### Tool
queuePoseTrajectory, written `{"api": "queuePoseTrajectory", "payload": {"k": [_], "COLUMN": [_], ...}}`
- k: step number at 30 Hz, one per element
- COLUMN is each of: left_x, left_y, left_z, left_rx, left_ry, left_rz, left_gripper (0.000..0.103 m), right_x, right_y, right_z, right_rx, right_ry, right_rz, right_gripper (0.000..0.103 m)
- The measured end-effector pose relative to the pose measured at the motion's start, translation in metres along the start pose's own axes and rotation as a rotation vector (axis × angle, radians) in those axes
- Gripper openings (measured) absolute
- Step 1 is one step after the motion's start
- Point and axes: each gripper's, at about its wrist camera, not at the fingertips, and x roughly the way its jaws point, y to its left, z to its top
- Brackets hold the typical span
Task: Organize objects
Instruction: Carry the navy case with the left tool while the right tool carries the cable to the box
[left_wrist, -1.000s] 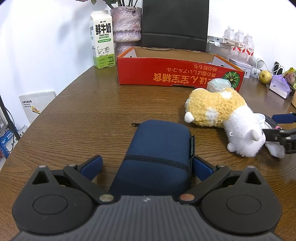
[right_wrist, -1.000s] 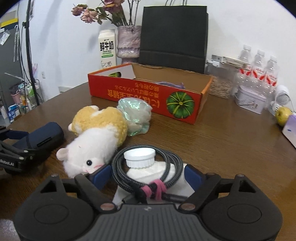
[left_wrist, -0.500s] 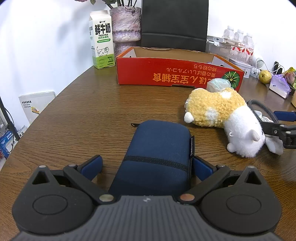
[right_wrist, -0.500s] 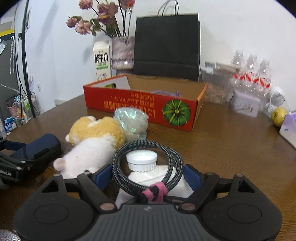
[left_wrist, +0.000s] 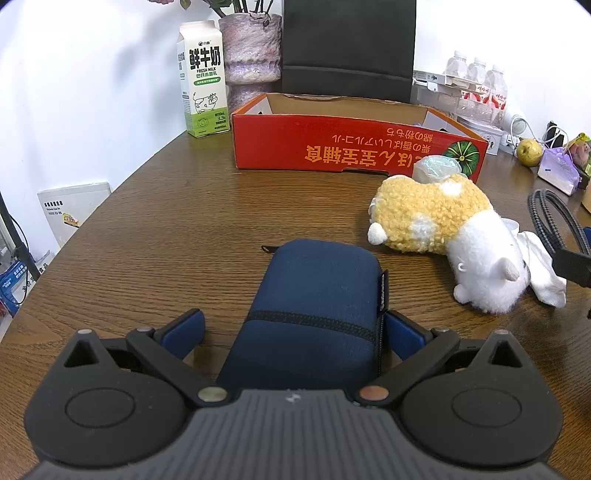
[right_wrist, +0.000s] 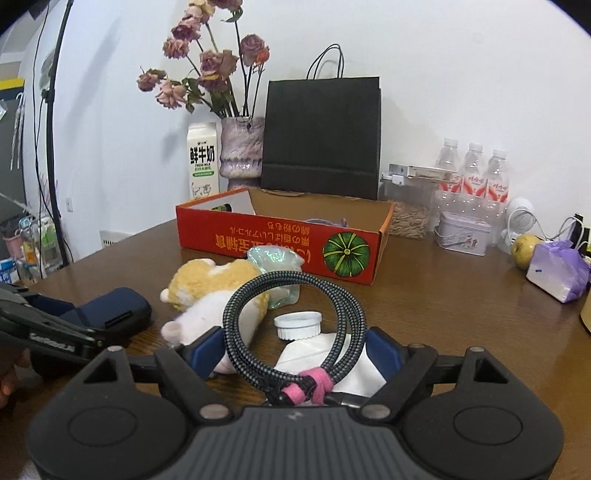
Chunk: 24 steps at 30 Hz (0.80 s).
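A navy pouch (left_wrist: 317, 288) lies on the wooden table (left_wrist: 166, 240) between the jaws of my left gripper (left_wrist: 293, 330). The right pad touches it, while bare wood shows beside the left pad, so this gripper is open. My right gripper (right_wrist: 297, 349) is shut on a coiled braided cable (right_wrist: 236, 317) with a pink tie, held above the table. Below the coil sit a white cap (right_wrist: 298, 325) and a white cloth (right_wrist: 314, 350). A yellow and white plush toy (left_wrist: 443, 229) lies between the two grippers. The red cardboard box (left_wrist: 332, 147) stands open behind it.
A clear plastic wrap (right_wrist: 275, 260) rests against the box front. Behind the box are a milk carton (left_wrist: 201, 81), a vase (right_wrist: 242, 147) and a black paper bag (right_wrist: 321, 136). Water bottles (right_wrist: 472, 177), a tin (right_wrist: 463, 238), a yellow-green fruit (right_wrist: 524, 247) and a purple pack (right_wrist: 557, 273) crowd the right side.
My right gripper has risen and tilted upward with the cable coil, leaving the white cap and cloth on the table. The left gripper and the pouch have not moved.
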Motion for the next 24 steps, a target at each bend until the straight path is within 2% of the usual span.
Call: {"api": "queuePoseTrajectory", "payload": {"k": [24], "left_x": [0.000], "left_y": [-0.001], "left_z": [0.000], "left_rx": [-0.012], "left_ry": [0.000], "left_rz": [0.024], "left_gripper": [0.103], "right_x": [-0.018], "right_y": [-0.001], "right_z": [-0.013], "right_rx": [0.058], "right_ry": [-0.025], "right_rz": [-0.005], "right_gripper": [0.082]}}
